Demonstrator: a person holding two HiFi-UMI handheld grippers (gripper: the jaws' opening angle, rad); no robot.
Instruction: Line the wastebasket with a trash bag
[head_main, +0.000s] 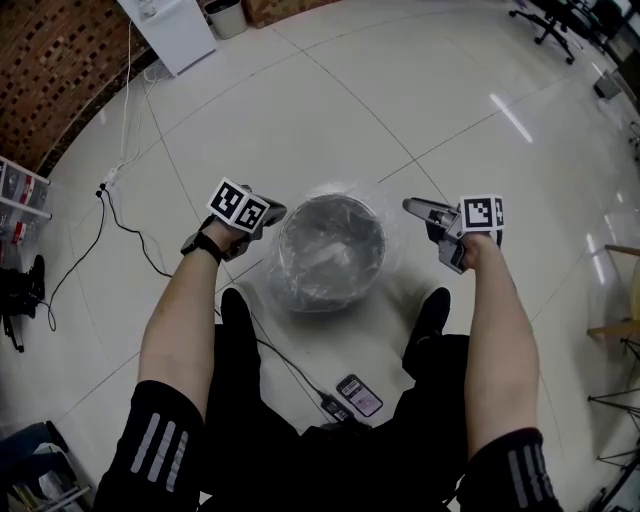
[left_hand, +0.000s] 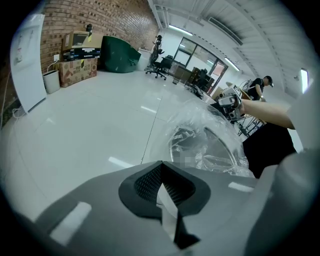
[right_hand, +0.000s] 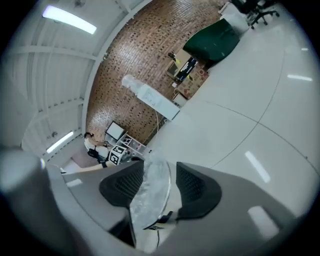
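Observation:
A round metal wastebasket (head_main: 300, 228) stands on the floor between the person's feet, with a clear trash bag (head_main: 346, 190) draped over its rim. My left gripper (head_main: 274, 212) sits at the basket's left rim. In the left gripper view its jaws (left_hand: 161, 165) are shut, with a pale strip of the bag's film (left_hand: 210, 145) between the pads. My right gripper (head_main: 410, 206) hovers just off the right rim and holds nothing. In the right gripper view its jaws (right_hand: 155, 167) stand apart, and the bagged basket (right_hand: 149, 197) shows beyond the gap, clear of the pads.
A phone (head_main: 359, 395) and a black cable (head_main: 130, 235) lie on the white tiled floor near the person's shoes (head_main: 237, 312). A white cabinet (head_main: 170, 30) stands by the brick wall at the far left. Office chairs (head_main: 550, 20) are at the far right.

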